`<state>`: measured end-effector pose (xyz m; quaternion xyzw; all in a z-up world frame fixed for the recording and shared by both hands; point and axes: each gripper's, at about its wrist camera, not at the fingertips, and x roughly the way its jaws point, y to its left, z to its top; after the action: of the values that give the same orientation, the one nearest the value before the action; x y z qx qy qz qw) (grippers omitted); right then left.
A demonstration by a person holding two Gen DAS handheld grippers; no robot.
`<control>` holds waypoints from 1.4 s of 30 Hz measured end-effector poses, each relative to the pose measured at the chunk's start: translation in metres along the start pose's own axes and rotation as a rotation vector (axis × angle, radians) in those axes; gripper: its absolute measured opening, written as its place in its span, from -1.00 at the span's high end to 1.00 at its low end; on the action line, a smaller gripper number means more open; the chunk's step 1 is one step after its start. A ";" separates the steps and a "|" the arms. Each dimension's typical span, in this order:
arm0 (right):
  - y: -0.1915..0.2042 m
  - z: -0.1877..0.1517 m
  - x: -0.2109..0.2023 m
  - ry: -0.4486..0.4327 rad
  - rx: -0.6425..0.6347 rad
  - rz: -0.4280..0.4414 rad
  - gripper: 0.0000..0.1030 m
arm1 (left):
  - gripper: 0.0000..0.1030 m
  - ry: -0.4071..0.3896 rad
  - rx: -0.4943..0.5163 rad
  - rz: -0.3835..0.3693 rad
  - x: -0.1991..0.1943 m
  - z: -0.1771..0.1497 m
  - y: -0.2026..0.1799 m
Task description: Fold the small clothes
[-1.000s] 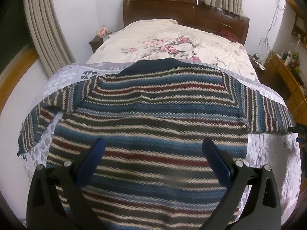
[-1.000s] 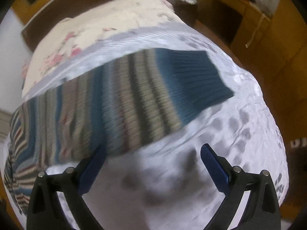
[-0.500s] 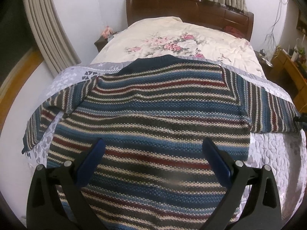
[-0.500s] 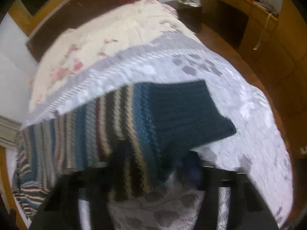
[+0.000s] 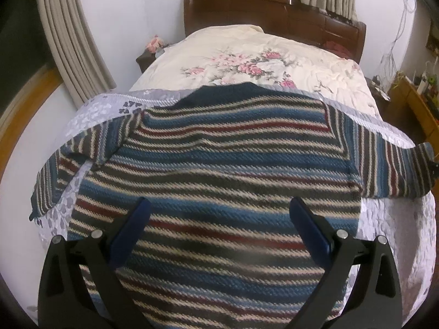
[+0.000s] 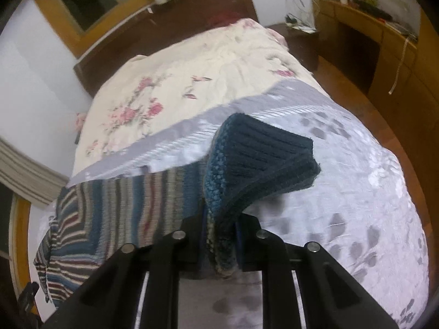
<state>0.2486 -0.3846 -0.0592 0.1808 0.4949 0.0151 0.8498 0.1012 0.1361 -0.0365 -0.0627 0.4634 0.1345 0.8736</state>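
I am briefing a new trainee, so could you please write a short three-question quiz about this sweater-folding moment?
1. True or false: the left gripper is clamped on the sweater.
2. Which part of the sweater does the right gripper hold? A. collar B. sleeve cuff C. bottom hem
3. Fill in: the sweater lies on a grey patterned ____, in front of a floral quilt.

Key: 1. False, it hovers open above the sweater's body. 2. B. 3. Bedspread.
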 end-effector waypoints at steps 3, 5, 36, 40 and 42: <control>0.036 -0.007 -0.004 -0.011 -0.047 0.018 0.68 | -0.94 -0.016 -0.029 0.010 0.003 0.012 0.017; 0.063 -0.013 -0.004 -0.013 -0.077 0.042 0.68 | -0.94 -0.019 -0.043 0.012 0.006 0.019 0.028; 0.327 -0.154 0.081 0.248 -0.432 0.374 0.10 | -0.94 0.045 -0.050 -0.101 0.049 0.029 0.117; 0.290 -0.151 0.039 0.179 -0.438 0.383 0.12 | -0.94 0.065 -0.028 -0.175 0.058 0.035 0.087; 0.266 -0.149 0.022 0.120 -0.444 0.287 0.11 | -0.94 0.080 0.000 -0.213 0.067 0.039 0.064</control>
<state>0.1747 -0.0876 -0.0582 0.0574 0.4984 0.2544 0.8268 0.1487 0.2186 -0.0687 -0.1170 0.4884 0.0383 0.8639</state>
